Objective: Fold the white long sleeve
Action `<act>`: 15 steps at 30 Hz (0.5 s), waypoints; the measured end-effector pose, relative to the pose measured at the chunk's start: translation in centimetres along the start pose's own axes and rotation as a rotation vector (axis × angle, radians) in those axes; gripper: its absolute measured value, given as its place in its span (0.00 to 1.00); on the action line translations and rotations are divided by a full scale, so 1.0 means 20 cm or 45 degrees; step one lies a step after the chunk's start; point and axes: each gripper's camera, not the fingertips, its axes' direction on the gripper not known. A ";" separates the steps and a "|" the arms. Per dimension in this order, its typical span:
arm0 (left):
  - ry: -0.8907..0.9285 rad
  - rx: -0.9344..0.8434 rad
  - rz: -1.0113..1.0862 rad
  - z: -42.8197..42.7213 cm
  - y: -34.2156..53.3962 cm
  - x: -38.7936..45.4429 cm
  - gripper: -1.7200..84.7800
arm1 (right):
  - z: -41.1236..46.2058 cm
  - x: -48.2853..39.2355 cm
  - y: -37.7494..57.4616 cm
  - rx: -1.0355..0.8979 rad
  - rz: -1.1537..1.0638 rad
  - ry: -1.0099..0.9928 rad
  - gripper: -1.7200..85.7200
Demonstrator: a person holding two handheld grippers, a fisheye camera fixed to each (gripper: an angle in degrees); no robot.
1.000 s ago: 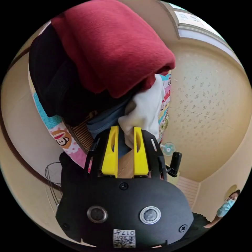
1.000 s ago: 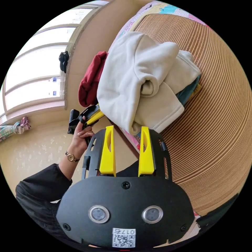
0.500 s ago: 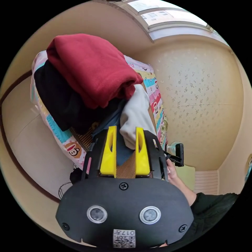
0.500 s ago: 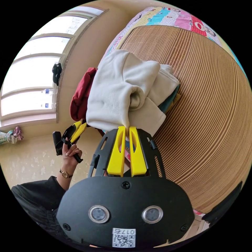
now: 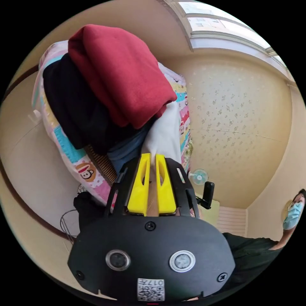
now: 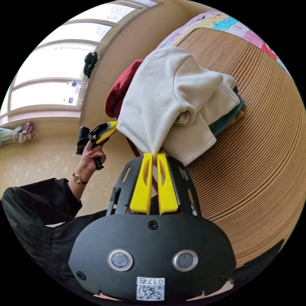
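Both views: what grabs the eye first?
The white top, bunched on a clothes pile on the ribbed mat, pinched at its edges by the right gripper and left gripper. In the left gripper view a red garment tops the pile.

text: "017" printed by a QR code | on: white sticker [image 5: 150, 289] at the base of the left gripper's black body; same sticker [image 6: 150, 288] on the right gripper's body | digits appear mirrored; nothing else legible
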 end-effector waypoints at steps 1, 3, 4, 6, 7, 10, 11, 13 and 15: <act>-0.118 0.040 -0.082 -0.03 0.03 -0.08 0.05 | 0.00 0.04 0.01 -0.029 0.053 0.025 0.07; -0.226 0.193 -0.116 -0.11 0.08 -0.12 0.07 | -0.02 0.13 0.03 -0.074 0.163 0.008 0.09; -0.275 0.283 -0.045 -0.15 0.10 -0.07 0.09 | -0.05 0.21 0.07 -0.079 0.220 -0.023 0.09; -0.351 0.305 0.154 -0.12 0.07 0.10 0.11 | -0.12 0.30 0.15 -0.086 0.290 -0.021 0.10; -0.369 0.277 0.323 -0.04 0.03 0.25 0.12 | -0.18 0.37 0.22 -0.111 0.346 0.035 0.09; -0.335 0.209 0.738 0.30 -0.03 0.61 0.13 | -0.31 0.53 0.46 -0.196 0.456 0.248 0.10; -0.325 0.158 0.850 0.49 -0.06 0.70 0.14 | -0.33 0.55 0.51 -0.217 0.471 0.288 0.10; -0.372 0.001 0.974 0.83 -0.13 0.75 0.13 | -0.41 0.66 0.79 -0.318 0.569 0.422 0.10; -0.564 -0.286 0.997 1.29 -0.22 0.62 0.13 | -0.46 0.72 1.04 -0.357 0.681 0.467 0.11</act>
